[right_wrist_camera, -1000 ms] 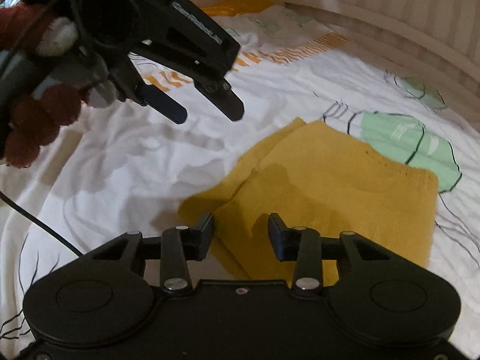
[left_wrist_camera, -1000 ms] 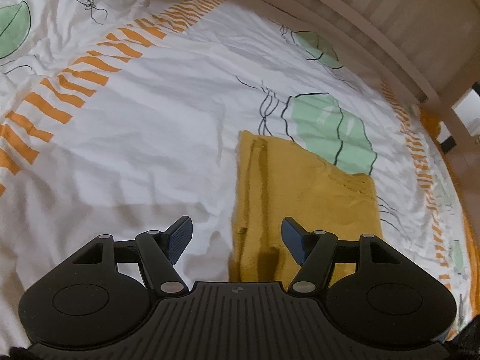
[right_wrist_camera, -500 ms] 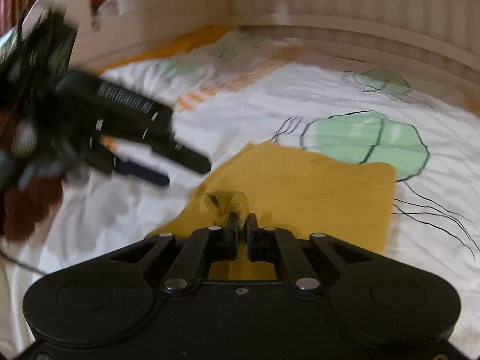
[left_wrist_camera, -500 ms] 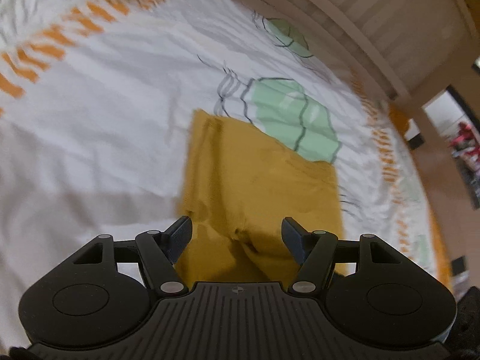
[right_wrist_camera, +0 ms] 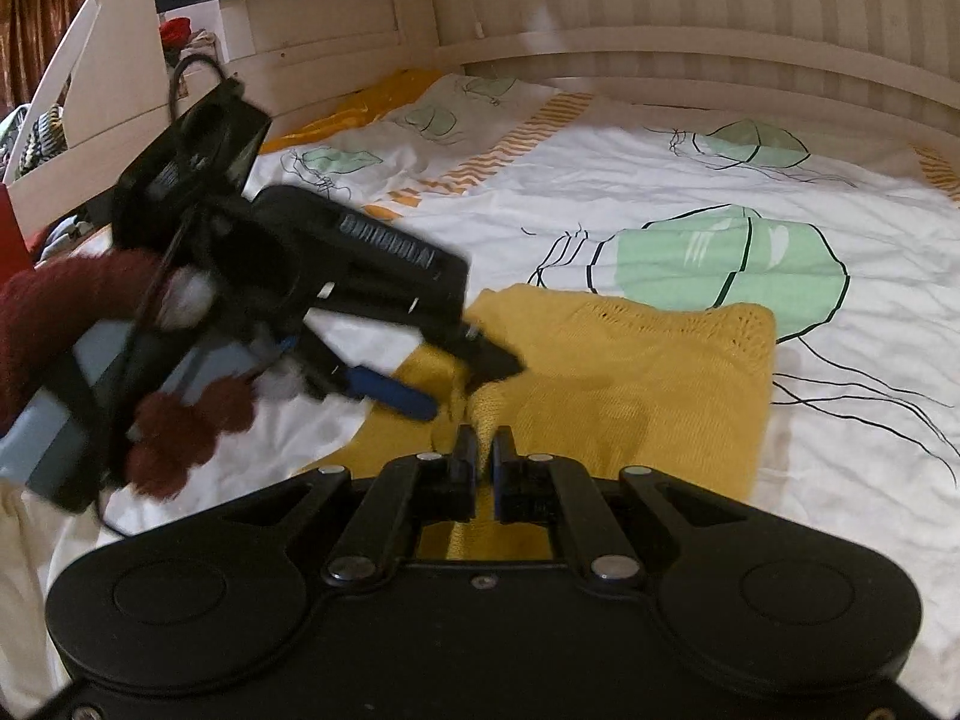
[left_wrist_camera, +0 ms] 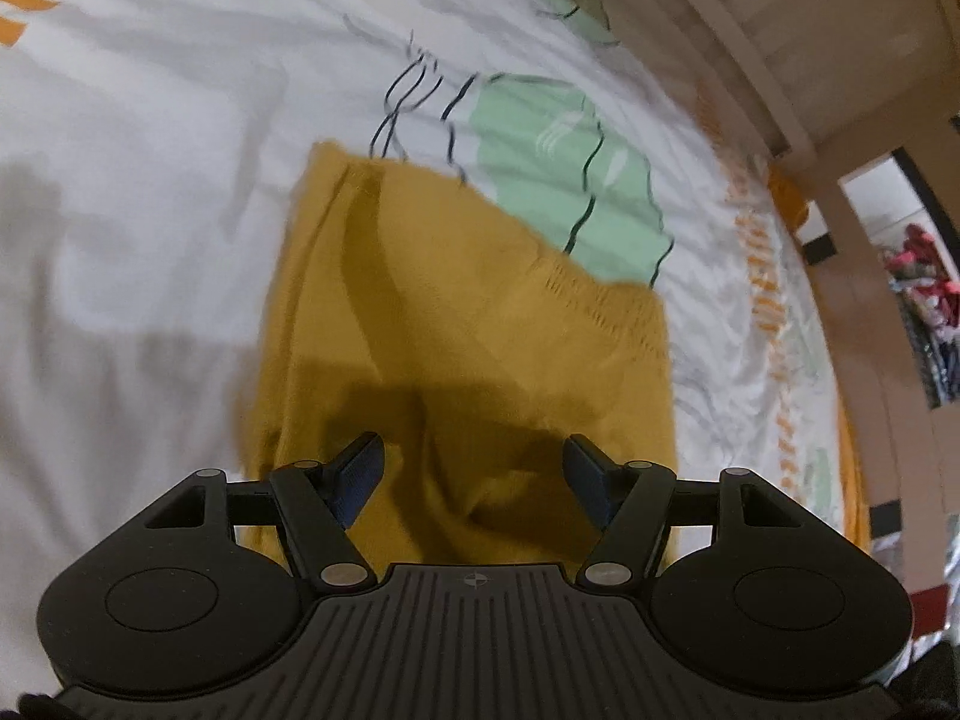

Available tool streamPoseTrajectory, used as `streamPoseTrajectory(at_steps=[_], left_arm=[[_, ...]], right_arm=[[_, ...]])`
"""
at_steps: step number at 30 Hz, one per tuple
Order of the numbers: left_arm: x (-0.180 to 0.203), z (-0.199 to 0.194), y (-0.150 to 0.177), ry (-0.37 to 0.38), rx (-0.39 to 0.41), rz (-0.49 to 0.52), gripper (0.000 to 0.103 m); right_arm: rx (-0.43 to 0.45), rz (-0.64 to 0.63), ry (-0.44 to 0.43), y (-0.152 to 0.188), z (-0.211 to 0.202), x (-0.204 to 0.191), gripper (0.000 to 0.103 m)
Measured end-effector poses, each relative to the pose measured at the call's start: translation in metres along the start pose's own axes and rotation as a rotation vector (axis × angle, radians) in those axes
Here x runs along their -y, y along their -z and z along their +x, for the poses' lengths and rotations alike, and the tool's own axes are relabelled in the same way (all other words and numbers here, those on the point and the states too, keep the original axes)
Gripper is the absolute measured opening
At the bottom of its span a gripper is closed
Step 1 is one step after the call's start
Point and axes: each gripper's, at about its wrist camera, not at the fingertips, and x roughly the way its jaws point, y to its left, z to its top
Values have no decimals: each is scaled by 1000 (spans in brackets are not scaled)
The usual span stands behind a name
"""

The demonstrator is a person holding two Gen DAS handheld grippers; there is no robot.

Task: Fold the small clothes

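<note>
A mustard-yellow knitted garment (left_wrist_camera: 468, 324) lies folded on the bed; it also shows in the right wrist view (right_wrist_camera: 636, 378). My left gripper (left_wrist_camera: 474, 474) is open and hovers just above the garment's near edge, fingers either side of a raised fold. In the right wrist view the left gripper (right_wrist_camera: 462, 384) reaches in from the left over the garment's near left corner. My right gripper (right_wrist_camera: 485, 450) is shut on a pinch of the garment's near edge, lifting it slightly.
The bed has a white sheet (right_wrist_camera: 660, 192) with green leaf prints and orange stripes. A wooden headboard (right_wrist_camera: 690, 12) runs along the far side. A bed rail (left_wrist_camera: 780, 48) and a doorway lie to the right in the left wrist view.
My right gripper closed on the garment's near edge and raised it. My left gripper moved right and down over the garment, still open.
</note>
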Motion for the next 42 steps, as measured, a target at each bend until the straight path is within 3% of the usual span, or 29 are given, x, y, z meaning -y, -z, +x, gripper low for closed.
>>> streamPoseTrajectory(at_steps=[4,9,17,18,21,23,28,31,33,35,36,38,42], left_arm=[[0,-6,-7,41,60,-14,65],[-7,5,-8,4,18,-9,65],[-2,20,-22,46,-3,-16,63],[0,23,-24,40,1,-13,59],[2,26,-27,9,44,-2,11],[7,21,-27,19,69,39,11],[32,-15,-24,-11,173,272,10],[16,-20,-26,-49,197,241,10],[2,-11,-26,-92,172,220,11],[-11,2,-25,-121,125,210,13],[-16,6,-25,-119,119,213,13],[-23,5,-25,-68,128,195,26],[-28,3,-36,-3,163,142,38]], right_arm=[[-12,-4,-17,4,0,-3,10],[-19,-20,-40,6,3,-8,10],[-29,-35,-55,11,3,-15,10],[-31,-37,-56,12,3,-15,10],[-32,-39,-56,12,4,-15,10],[-27,-37,-51,12,3,-15,10],[2,-31,-69,5,-1,-23,10],[-23,-49,-88,8,12,-34,11],[-68,-46,-114,13,27,-38,20],[-110,-28,-136,20,37,-39,22],[-124,-19,-145,23,38,-39,22],[-125,-11,-148,28,36,-37,24],[-115,22,-163,29,29,-31,46]])
